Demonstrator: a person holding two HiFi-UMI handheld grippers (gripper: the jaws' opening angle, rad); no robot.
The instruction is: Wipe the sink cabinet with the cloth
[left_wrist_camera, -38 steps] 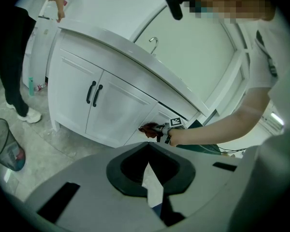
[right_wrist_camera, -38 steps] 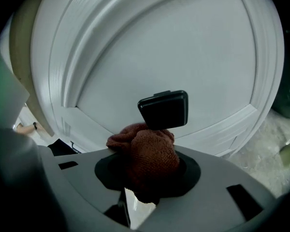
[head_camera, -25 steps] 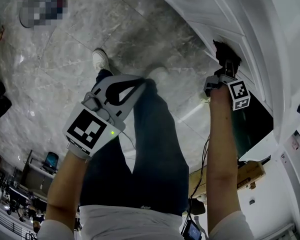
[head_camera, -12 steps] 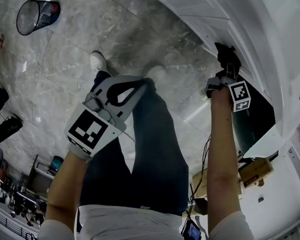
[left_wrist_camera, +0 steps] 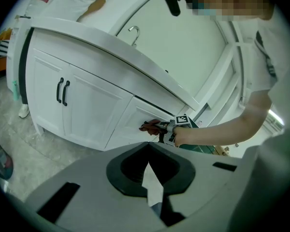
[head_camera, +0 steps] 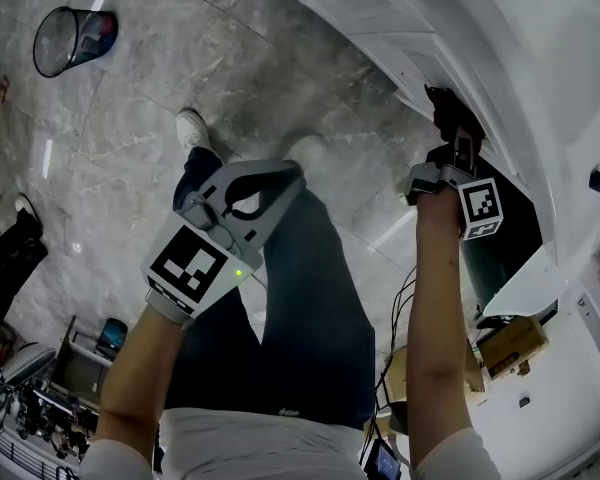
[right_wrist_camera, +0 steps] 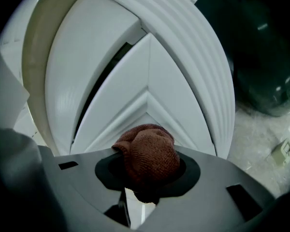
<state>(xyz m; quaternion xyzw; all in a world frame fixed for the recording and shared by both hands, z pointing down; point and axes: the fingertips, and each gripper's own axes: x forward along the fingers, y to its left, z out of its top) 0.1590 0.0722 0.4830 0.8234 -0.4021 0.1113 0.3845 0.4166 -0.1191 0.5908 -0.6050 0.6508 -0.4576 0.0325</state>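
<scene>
The right gripper (head_camera: 456, 136) is pinching the brown cloth (right_wrist_camera: 152, 156) against the white sink cabinet (right_wrist_camera: 111, 66). The left gripper (left_wrist_camera: 147, 146) is hanging empty, jaws pressed together.

The cloth (right_wrist_camera: 150, 153) is showing a rust-brown knit against the white sink cabinet (right_wrist_camera: 111, 81), whose handles (left_wrist_camera: 63, 92) are looking black; the floor (head_camera: 160, 78) is showing grey marbling.
</scene>
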